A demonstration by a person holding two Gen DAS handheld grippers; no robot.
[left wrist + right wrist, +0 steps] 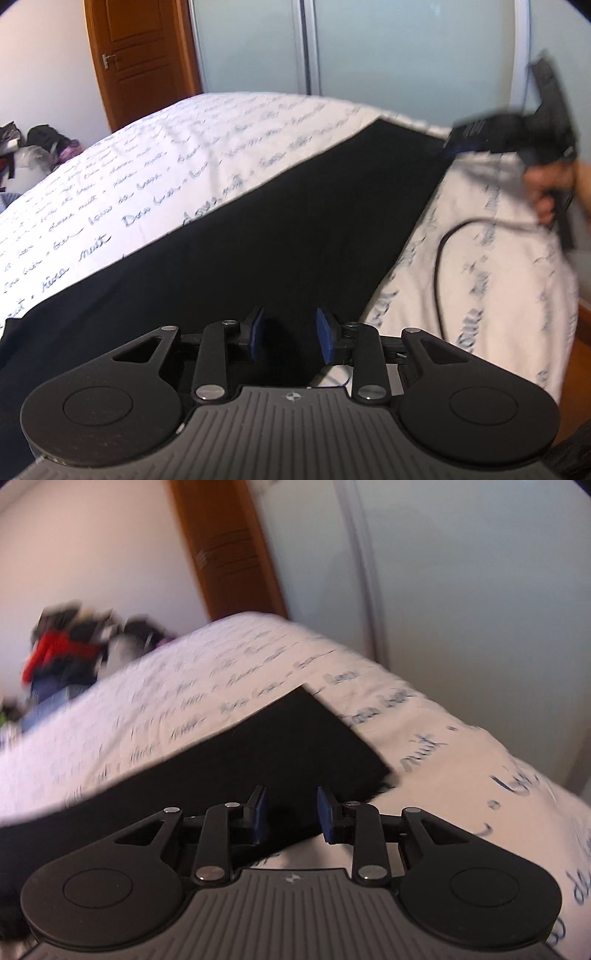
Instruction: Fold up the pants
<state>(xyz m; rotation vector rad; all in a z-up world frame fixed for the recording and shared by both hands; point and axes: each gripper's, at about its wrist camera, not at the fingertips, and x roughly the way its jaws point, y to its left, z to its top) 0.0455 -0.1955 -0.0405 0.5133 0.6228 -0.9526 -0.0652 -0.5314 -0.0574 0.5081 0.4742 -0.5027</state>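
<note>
Black pants (280, 236) lie flat and long across a white bed cover with blue script (147, 177). My left gripper (290, 334) is open, its blue pads low over the near edge of the pants, holding nothing. In the left wrist view the right gripper (458, 142) shows at the far leg end, held by a hand; its jaw state is unclear there. In the right wrist view the right gripper (291, 814) is open and empty, just over the leg end of the pants (280, 746), whose square corner lies ahead on the bed cover (424, 746).
A wooden door (144, 51) and frosted wardrobe panels (406, 48) stand behind the bed. A pile of clothes (70, 650) sits at the far left. A black cable (443, 258) hangs over the bed's right side. The wood floor (581, 325) shows at right.
</note>
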